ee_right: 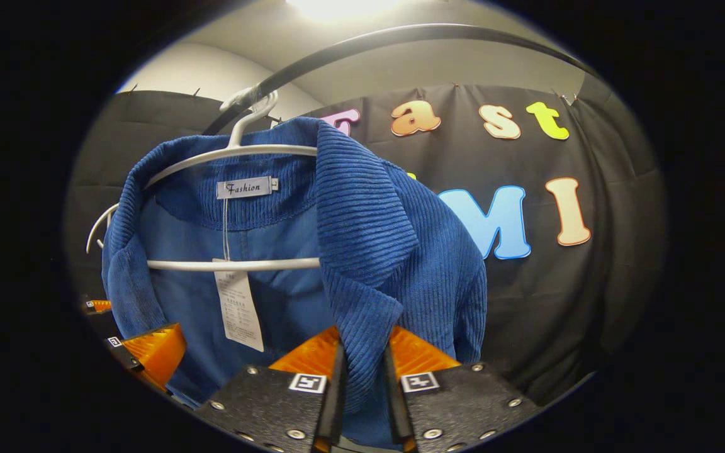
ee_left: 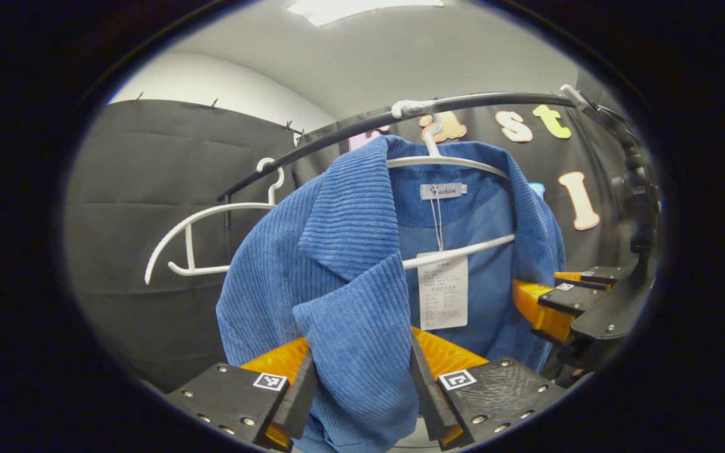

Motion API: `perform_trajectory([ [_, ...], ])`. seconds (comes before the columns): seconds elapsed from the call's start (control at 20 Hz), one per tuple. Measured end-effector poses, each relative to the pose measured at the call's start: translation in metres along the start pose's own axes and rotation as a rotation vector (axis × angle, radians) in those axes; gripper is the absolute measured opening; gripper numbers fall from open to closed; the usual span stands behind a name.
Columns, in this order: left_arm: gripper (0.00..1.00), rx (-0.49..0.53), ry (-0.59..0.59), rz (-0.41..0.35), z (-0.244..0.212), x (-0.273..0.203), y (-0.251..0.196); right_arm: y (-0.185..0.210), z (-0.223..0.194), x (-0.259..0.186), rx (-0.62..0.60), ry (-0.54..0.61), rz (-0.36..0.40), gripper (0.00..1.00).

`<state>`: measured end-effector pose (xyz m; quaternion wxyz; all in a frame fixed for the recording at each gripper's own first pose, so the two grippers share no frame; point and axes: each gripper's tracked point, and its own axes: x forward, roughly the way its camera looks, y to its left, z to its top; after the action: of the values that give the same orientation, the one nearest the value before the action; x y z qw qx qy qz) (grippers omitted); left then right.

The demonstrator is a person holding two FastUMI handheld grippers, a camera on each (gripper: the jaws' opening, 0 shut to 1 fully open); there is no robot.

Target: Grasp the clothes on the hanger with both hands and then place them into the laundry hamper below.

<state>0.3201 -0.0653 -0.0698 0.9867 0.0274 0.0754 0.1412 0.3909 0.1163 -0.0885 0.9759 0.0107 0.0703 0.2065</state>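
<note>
so going left to right in the left gripper view: there's a spare white hanger [ee_left: 211,242] hooked on the dark rail [ee_left: 362,123] with nothing on it, then the blue corduroy jacket [ee_left: 337,264] hanging on its own white hanger [ee_left: 457,162] from the same rail, paper tag [ee_left: 442,290] dangling inside the open front. the left tool [ee_left: 362,384] has its two fingers on either side of the front panel under the lapel, cloth bunched between them, so i'd call that pinching the jacket, though the jaws look a bit wider here than on the other side. further right you can see the right tool [ee_left: 564,305] tucked against the jacket's other edge. in the right gripper view the jacket [ee_right: 312,251] sits left of centre, same hanger [ee_right: 236,151] through the shoulders, and the right tool [ee_right: 362,371] has its fingers pressed close with the other lapel's edge squeezed between them. the left tool [ee_right: 148,349] pokes in at the lower left by the opposite panel. the relation that matters: the jacket hangs straight up from both tools, long axis vertical, each tool holding one front panel low down while the shoulders sit over the hanger above. both hands look about equally close. my guess is the next move needs the shoulders to slip off the hanger arms before anything goes down, and the hamper isn't anywhere i can point to, just somewhere below. risk is the hanger coming along.
</note>
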Motion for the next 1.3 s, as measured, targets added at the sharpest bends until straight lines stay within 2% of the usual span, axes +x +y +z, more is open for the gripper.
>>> perform_trajectory([
  [0.1, 0.53, -0.007, -0.025, 0.013, 0.005, -0.003, 0.004, -0.002, 0.005, -0.004, 0.015, -0.021, 0.003, 0.08],
  [0.15, 0.43, -0.024, -0.029, -0.015, 0.003, -0.005, 0.0, -0.002, 0.007, -0.007, 0.018, -0.03, 0.005, 0.06],
  [0.35, 0.05, -0.035, -0.055, 0.026, 0.012, -0.016, 0.019, -0.006, 0.024, -0.026, -0.022, -0.08, 0.012, 0.05],
  [0.4, 0.0, -0.032, -0.063, 0.014, 0.016, -0.017, 0.019, -0.006, 0.027, -0.03, -0.043, -0.091, 0.015, 0.05],
  [0.55, 0.0, -0.006, -0.081, 0.004, 0.027, -0.03, 0.026, -0.01, 0.036, -0.043, -0.073, -0.113, 0.026, 0.05],
  [0.7, 0.01, -0.009, -0.087, 0.002, 0.033, -0.035, 0.035, -0.014, 0.035, -0.056, -0.025, -0.104, 0.035, 0.04],
  [0.9, 0.0, -0.01, -0.082, 0.004, 0.033, -0.033, 0.037, -0.018, 0.024, -0.06, -0.022, -0.074, 0.06, 0.09],
  [1.0, 0.0, -0.016, -0.084, 0.004, 0.034, -0.031, 0.034, -0.017, 0.029, -0.06, -0.052, -0.099, 0.07, 0.11],
  [1.1, 0.02, -0.017, -0.097, 0.005, 0.039, -0.036, 0.039, -0.019, 0.043, -0.064, -0.09, -0.15, 0.063, 0.04],
  [1.3, 0.0, 0.004, -0.168, 0.015, 0.073, -0.055, 0.058, -0.023, 0.081, -0.069, -0.138, -0.242, 0.022, 0.01],
])
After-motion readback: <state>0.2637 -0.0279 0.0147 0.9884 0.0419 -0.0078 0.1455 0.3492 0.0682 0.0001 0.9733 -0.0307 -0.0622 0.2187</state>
